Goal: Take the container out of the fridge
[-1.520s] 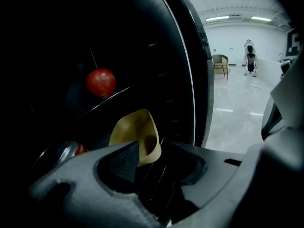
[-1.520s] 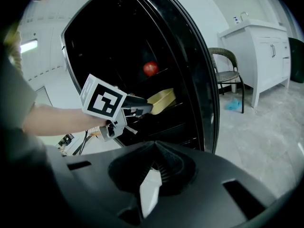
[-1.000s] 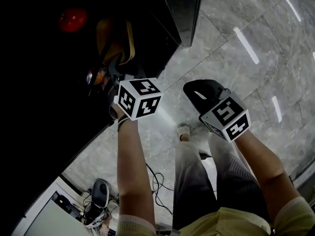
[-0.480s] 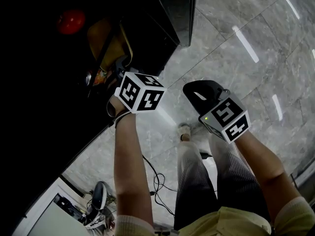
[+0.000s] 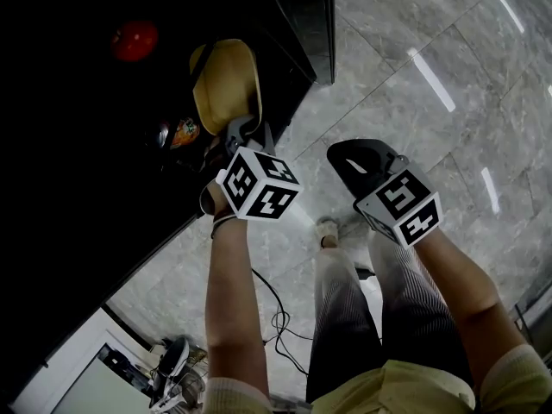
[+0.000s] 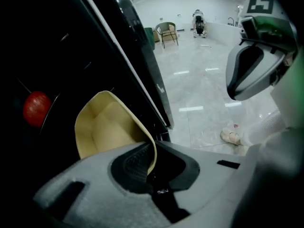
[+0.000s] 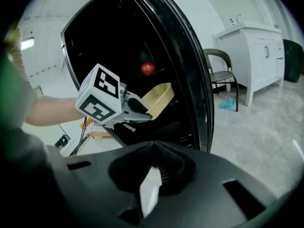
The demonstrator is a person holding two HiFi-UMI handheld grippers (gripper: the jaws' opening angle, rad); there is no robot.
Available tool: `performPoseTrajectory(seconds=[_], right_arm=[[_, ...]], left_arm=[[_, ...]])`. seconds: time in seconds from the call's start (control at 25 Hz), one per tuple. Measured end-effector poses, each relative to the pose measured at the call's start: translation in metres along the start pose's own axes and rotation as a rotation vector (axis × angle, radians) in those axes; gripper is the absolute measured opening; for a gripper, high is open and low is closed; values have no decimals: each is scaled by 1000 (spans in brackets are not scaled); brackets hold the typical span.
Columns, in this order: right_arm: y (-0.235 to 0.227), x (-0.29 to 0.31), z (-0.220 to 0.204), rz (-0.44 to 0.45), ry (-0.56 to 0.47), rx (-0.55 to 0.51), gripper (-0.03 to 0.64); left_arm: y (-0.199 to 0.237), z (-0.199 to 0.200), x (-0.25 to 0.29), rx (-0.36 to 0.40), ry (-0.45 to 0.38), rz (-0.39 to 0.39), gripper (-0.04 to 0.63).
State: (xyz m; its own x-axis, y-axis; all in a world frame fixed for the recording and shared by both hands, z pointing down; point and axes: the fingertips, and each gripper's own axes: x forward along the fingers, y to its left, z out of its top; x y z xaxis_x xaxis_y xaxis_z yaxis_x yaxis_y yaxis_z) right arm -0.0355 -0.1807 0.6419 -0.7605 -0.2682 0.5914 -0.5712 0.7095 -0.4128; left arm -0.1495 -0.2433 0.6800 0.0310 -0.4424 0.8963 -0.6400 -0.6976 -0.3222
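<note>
Container point(image 5: 226, 83): pale yellow. Fridge point(image 5: 78, 188): black. Round object point(image 5: 134, 40), ten o'clock of container: red. Floor point(image 5: 414, 24): grey, veined.

**Left tool point(image 5: 245, 133) clamped, right tool point(image 5: 348, 159) shut and empty**

The left tool's jaws had just been closing, and their pads pinched the rim of the container point(image 5: 226, 83). The tool pointed steeply downward at the end of the outstretched, bare left forearm point(image 5: 231, 300). The right tool was held apart from it, angled downward, with its jaws together on nothing. The right forearm point(image 5: 470, 296) reached forward from the body.
</note>
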Motion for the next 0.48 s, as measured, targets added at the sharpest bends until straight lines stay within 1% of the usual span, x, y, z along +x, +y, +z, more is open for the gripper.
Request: performPoseTrajectory(seconds=[0.16, 0.28, 0.48], right_arm=[[4, -8, 4, -20, -15, -3, 29], [8, -15, 7, -39, -32, 5, 29], [18, -27, 13, -66, -63, 17, 29]], left_arm=[[-22, -5, -13, 14, -9, -45, 32], [-34, -8, -24, 34, -13, -60, 32], [-53, -6, -47, 15, -56, -73, 32]])
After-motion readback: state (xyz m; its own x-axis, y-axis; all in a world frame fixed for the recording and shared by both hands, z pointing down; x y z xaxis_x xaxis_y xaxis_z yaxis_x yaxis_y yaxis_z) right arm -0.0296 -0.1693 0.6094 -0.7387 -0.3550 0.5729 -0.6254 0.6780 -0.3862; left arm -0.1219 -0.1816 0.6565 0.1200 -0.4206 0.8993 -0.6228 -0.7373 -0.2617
